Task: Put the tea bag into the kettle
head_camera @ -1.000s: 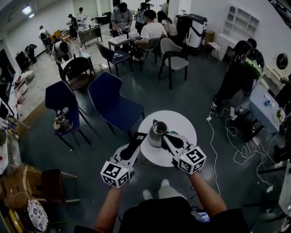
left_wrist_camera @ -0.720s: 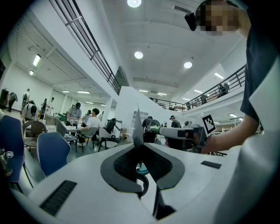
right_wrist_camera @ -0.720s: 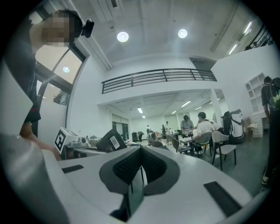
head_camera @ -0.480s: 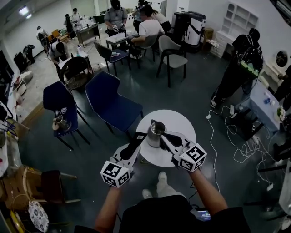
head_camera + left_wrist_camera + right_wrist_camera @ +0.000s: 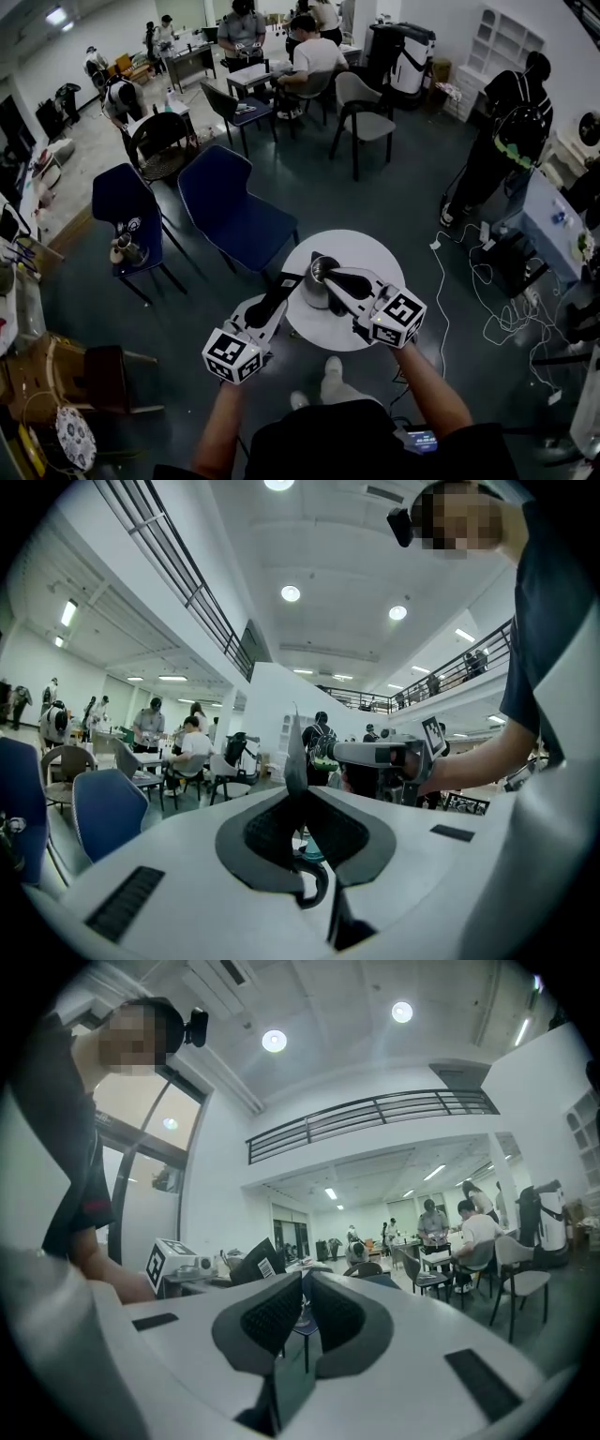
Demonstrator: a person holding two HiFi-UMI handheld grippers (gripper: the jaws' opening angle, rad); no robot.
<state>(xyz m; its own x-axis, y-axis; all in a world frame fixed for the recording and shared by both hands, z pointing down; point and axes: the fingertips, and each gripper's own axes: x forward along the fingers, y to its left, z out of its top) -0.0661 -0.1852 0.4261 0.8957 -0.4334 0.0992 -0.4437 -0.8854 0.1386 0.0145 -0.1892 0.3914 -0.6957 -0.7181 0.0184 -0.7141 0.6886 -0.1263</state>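
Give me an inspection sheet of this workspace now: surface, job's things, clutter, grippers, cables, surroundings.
Surface: small round white table, holding only the kettle.
Job's things: metal kettle upright on the table, top open; a thin flat grey piece, likely the tea bag, is held outside the kettle.
Clutter: nothing seen on the table.
Grippers: left gripper shut on the tea bag; right gripper shut, nothing made out between its jaws, its tip by the kettle's mouth.
Cables: white cables looped on the floor right of the table.
Surroundings: blue chairs beyond the table; people seated at far tables.
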